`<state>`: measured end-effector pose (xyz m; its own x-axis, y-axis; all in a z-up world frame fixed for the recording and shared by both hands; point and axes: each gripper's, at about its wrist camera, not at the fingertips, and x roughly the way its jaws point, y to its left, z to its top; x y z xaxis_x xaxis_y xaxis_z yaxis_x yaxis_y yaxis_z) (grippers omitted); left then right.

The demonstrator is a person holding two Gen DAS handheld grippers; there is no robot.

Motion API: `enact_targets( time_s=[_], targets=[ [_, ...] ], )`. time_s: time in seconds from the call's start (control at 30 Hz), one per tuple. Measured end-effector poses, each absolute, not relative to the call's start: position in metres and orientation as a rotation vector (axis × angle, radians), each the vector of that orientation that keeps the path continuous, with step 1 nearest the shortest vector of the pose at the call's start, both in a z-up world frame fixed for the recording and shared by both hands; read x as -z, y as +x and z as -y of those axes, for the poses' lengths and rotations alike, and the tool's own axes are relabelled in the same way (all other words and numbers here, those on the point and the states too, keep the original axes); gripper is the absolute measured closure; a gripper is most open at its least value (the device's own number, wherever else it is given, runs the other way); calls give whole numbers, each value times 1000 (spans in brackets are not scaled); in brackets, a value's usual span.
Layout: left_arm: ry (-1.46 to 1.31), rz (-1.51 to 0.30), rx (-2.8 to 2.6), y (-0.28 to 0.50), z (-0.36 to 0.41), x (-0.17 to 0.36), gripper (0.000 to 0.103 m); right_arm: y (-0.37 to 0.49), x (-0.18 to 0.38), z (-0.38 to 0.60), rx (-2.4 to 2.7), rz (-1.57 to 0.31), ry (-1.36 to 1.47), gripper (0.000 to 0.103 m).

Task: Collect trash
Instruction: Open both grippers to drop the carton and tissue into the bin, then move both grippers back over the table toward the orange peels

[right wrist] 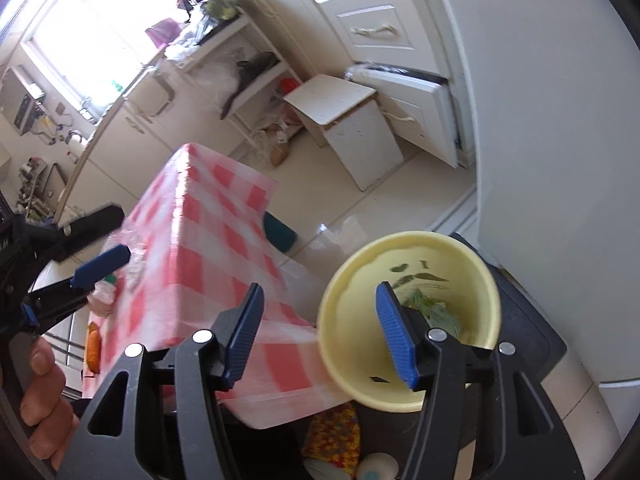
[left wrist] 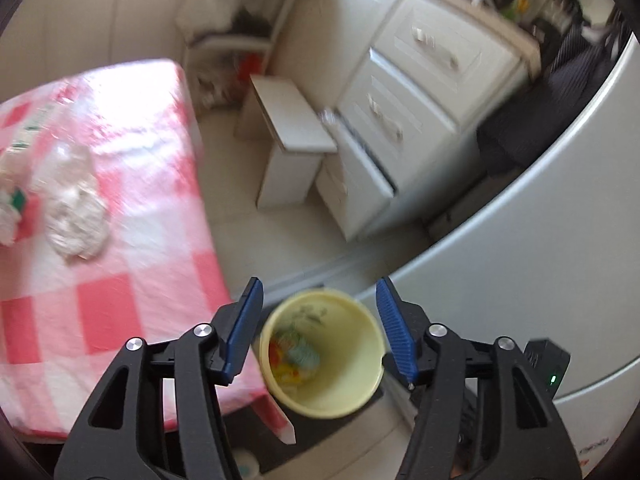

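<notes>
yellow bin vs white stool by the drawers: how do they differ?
The yellow bin is round with an open top and trash inside; the white stool is boxy, with a flat closed top.
The bin stands beside the checked table, under the open right gripper; the stool stands further off, against the drawers.
The bin is pale yellow, the stool white.
Both stand upright on the floor.

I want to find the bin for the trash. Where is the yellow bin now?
The yellow bin stands on the floor beside the corner of the checked table, in front of the grey appliance; in the left wrist view it lies between the open fingers.
</notes>
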<state>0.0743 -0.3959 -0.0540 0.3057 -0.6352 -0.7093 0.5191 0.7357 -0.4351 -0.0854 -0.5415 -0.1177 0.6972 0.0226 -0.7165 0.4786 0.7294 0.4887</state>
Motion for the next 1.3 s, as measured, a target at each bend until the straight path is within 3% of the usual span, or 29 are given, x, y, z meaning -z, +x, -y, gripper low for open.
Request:
enact_targets(
  time_s=[0.23,0.53,0.77,1.03,1.3],
  targets=[
    [-318,-1005,750,90,346,43,44,-68,73,506,209,-713,631,42],
    [-342,-914,706,93,292,6,42,-45,33,466,120,-667,564,40],
    [-331,-832,608,103,219,-17,34,-4,-2,420,1,-601,535,38],
    [-327,-833,420,135,115,-7,30,54,8,359,-124,-623,521,37],
    [-436,-905,269,163,39,36,28,90,20,332,-138,-628,476,32]
  ],
)
